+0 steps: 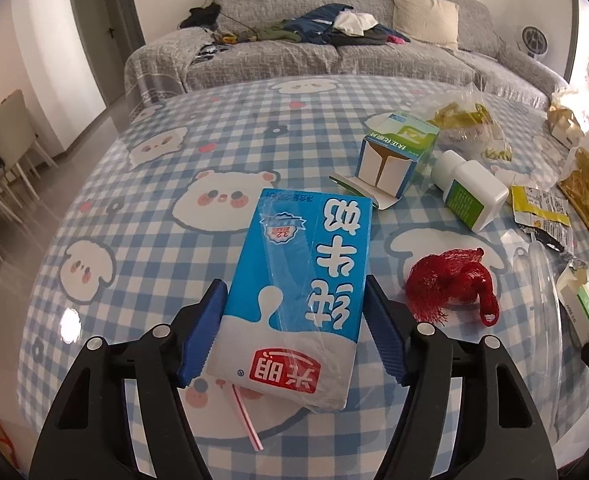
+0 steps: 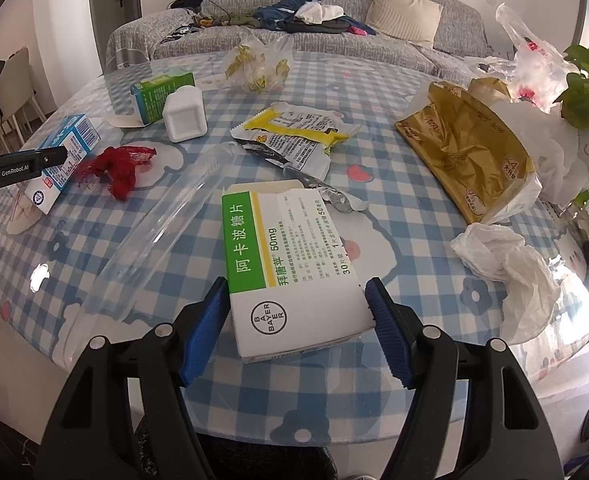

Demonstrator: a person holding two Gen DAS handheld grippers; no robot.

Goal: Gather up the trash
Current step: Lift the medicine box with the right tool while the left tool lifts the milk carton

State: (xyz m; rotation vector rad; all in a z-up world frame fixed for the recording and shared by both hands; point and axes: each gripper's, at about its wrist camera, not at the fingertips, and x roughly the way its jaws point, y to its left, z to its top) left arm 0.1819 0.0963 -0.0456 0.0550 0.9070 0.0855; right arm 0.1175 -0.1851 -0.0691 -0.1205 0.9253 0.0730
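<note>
My left gripper is shut on a blue milk carton with a pink straw, held just above the checked tablecloth. The carton and the left gripper's finger also show at the left of the right wrist view. My right gripper is shut on a white and green medicine box. A red net bag lies right of the carton; it also shows in the right wrist view.
On the table lie an open green and white box, a white bottle, a yellow wrapper, a clear plastic tube, a gold bag, crumpled white plastic and a plant. A grey sofa stands behind.
</note>
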